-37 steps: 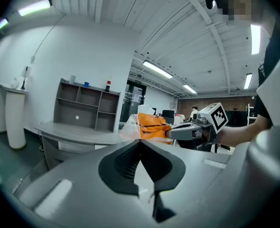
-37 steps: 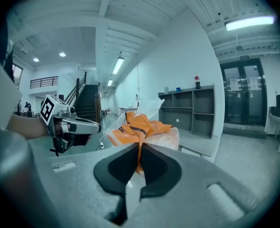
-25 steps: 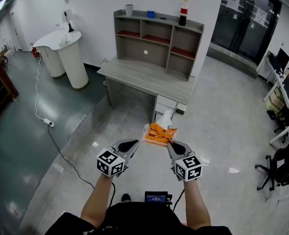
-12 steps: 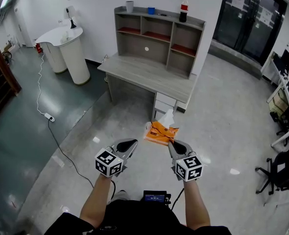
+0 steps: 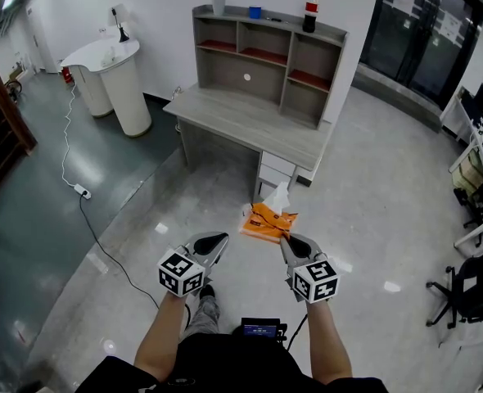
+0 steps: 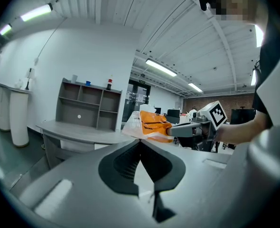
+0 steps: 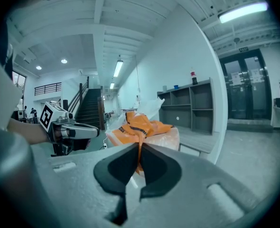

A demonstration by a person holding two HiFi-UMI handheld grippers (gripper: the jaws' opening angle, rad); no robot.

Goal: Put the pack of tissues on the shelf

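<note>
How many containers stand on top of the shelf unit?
3: a white cup at the left end, a blue container right of it, a dark bottle near the right end. Smaller items may go unseen.

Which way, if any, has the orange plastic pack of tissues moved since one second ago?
No. In the head view, the orange plastic pack of tissues still hangs just below the grey desk's white drawers.
</note>
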